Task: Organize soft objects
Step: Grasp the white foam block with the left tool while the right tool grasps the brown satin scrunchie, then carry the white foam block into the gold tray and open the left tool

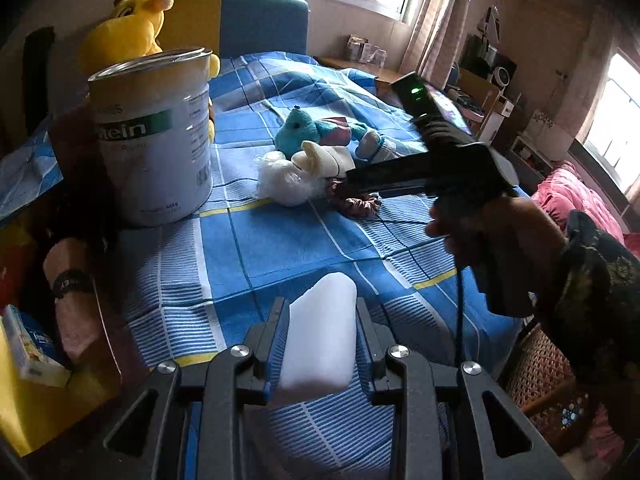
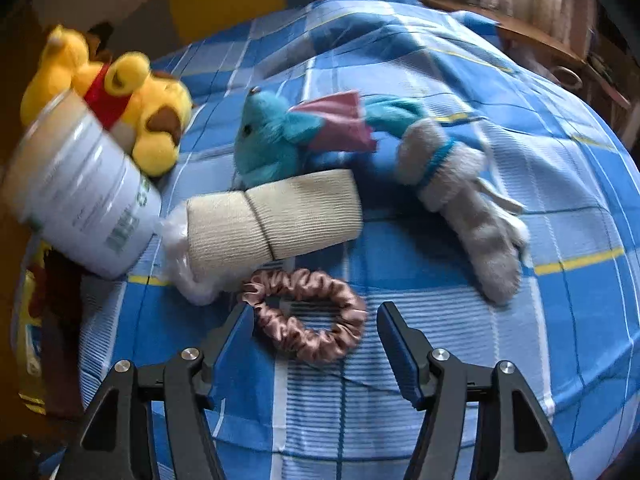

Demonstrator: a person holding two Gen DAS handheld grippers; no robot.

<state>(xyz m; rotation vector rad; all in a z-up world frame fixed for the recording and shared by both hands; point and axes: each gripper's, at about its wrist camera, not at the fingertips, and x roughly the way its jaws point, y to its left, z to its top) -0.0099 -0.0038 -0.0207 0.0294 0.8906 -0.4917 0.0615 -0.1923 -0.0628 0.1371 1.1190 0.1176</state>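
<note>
While nothing shows inside the tin (image 1: pixel 154 136) yet, barely begun by the look of it. Left gripper (image 1: pixel 320 344) clamped on a white foam block (image 1: pixel 320 344), tin ahead and to its left. Right gripper (image 2: pixel 316 332) spread wide, empty, poised over the pink scrunchie (image 2: pixel 308 314) lying between its fingers. Just beyond: one beige bandage roll (image 2: pixel 272 220), one white plastic wad (image 2: pixel 180 264), one teal plush (image 2: pixel 280 140), one yellow bear (image 2: pixel 152 120) behind the tin. Six soft things counted, one tin; all left to sort.
</note>
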